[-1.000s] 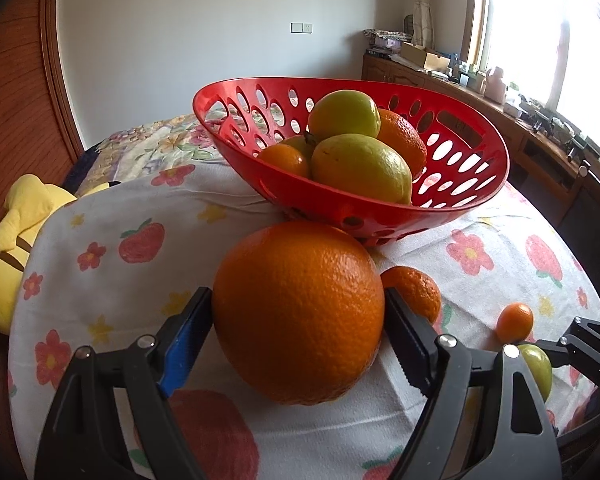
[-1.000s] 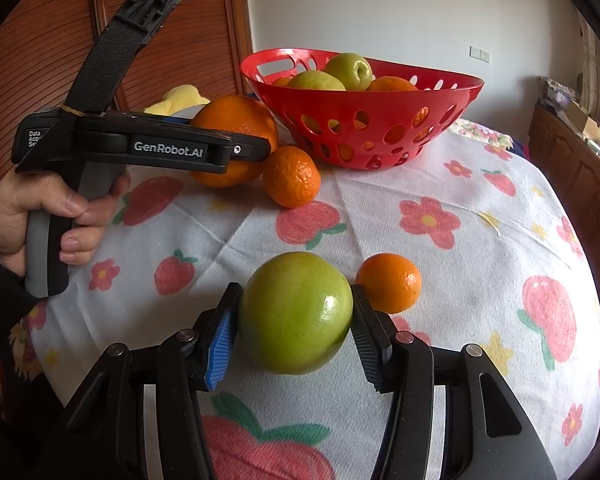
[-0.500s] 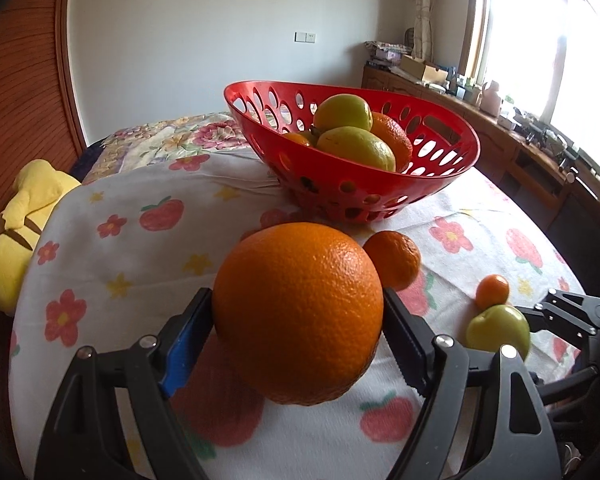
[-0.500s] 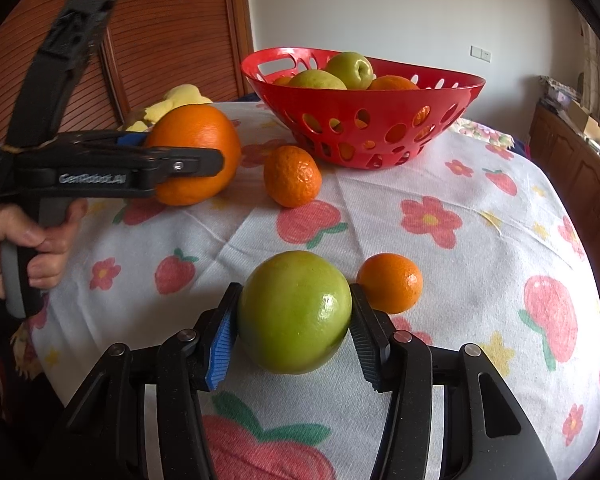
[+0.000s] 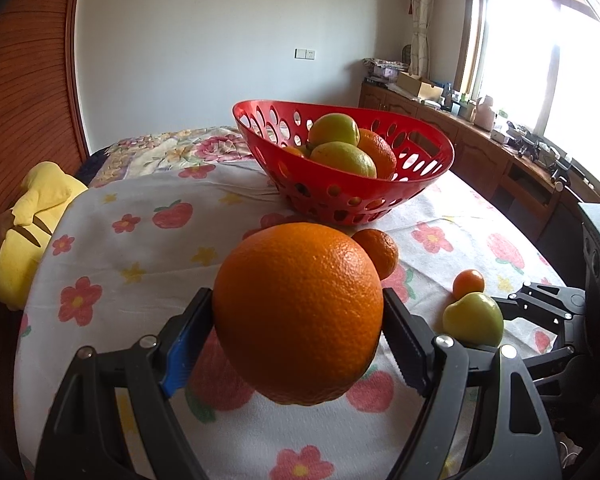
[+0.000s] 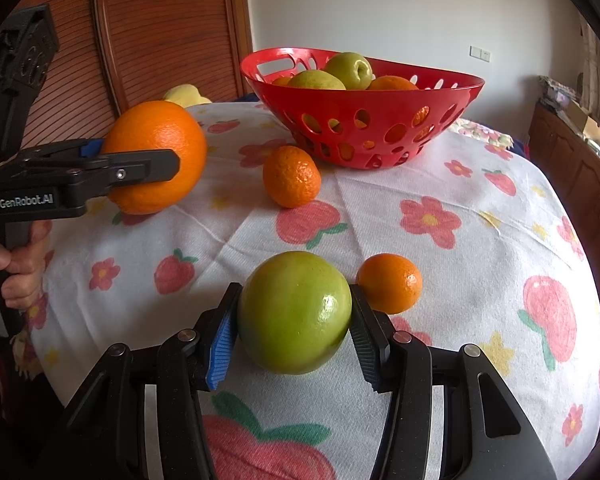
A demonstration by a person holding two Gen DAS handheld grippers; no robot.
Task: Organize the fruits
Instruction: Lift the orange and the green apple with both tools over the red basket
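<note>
Now large orange (image 5: pixel 298 312) lifted, basket (image 5: pixel 420 188) farther

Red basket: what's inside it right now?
The red basket holds at least two green apples and an orange on top. More orange fruit shows through the holes; the wall hides how many pieces lie lower down.

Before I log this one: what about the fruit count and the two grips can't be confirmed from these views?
- Red basket: fruit beneath the top layer is hidden by its wall and the upper fruit, both views.
- Big orange: its underside hides the cloth below, left wrist view.
- Green apple: whether it is lifted or resting, right wrist view.
</note>
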